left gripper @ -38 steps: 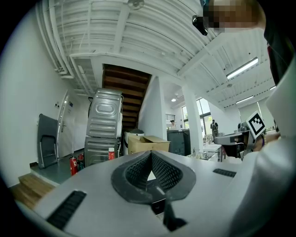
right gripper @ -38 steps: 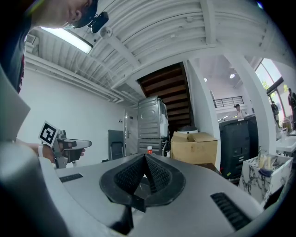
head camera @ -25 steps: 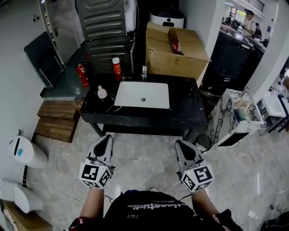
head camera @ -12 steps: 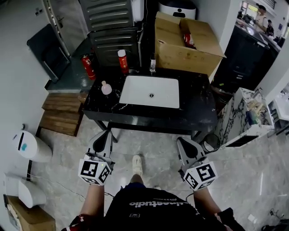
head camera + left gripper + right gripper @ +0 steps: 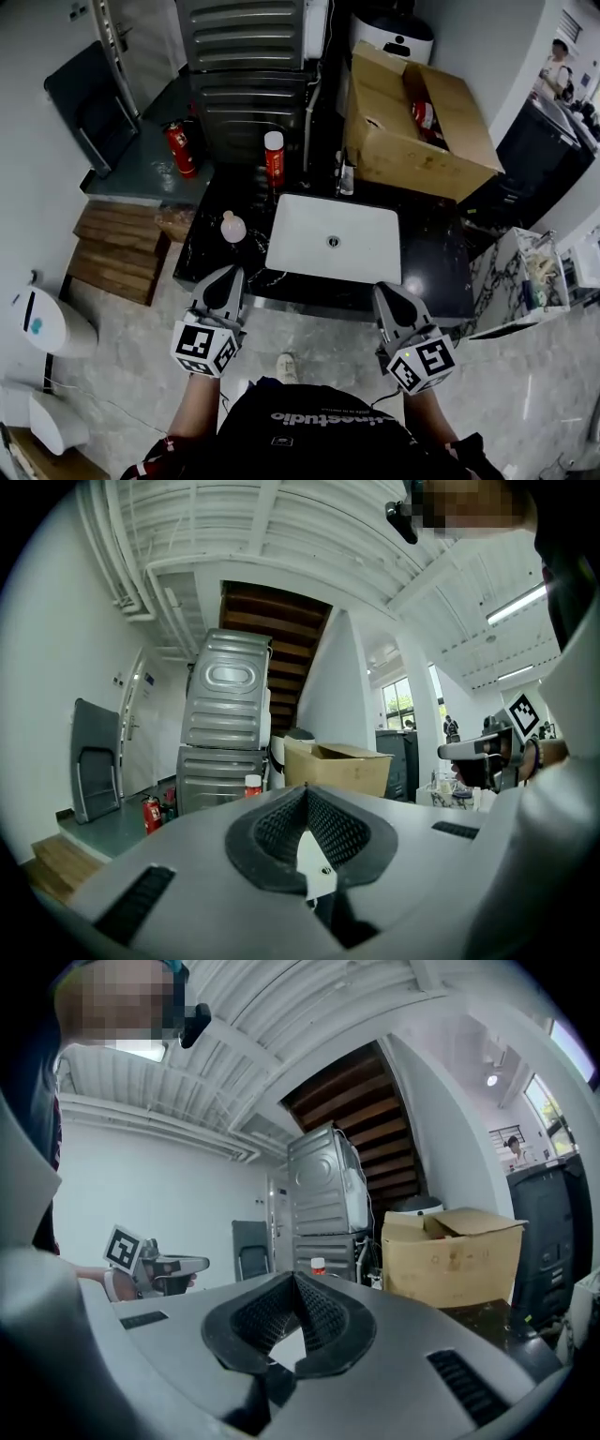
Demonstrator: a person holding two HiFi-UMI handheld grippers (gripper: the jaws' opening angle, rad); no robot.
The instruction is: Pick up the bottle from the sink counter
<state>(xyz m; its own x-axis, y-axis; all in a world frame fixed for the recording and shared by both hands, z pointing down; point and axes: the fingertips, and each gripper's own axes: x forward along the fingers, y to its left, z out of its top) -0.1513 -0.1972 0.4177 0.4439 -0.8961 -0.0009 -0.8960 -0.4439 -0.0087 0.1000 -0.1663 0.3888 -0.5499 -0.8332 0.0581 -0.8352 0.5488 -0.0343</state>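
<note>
Bottles of two kinds stand on the black counter (image 5: 433, 274) around the white sink basin (image 5: 335, 239), and neither is touched by a gripper. Well to the left of the basin, off the counter, a red fire extinguisher (image 5: 180, 150) stands upright on a grey floor. Just left of the basin, near its left edge, sits a small rounded pink bottle (image 5: 232, 227) with a narrow neck. In front of the basin's left front corner, at the counter's front edge, the left gripper (image 5: 229, 274) points toward the counter. Its jaws are pressed together with nothing between them. Behind the basin's back left corner stands a taller red bottle (image 5: 274, 157) with a white cap, upright and apart from the pink one. A small faucet (image 5: 345, 178) rises at the middle of the basin's back edge. In front of the basin's right front corner the right gripper (image 5: 386, 292) is also at the counter's front edge, jaws closed tip to tip and empty. Behind and to the right of the basin an open cardboard box (image 5: 394, 150) rests, with something red inside.
</note>
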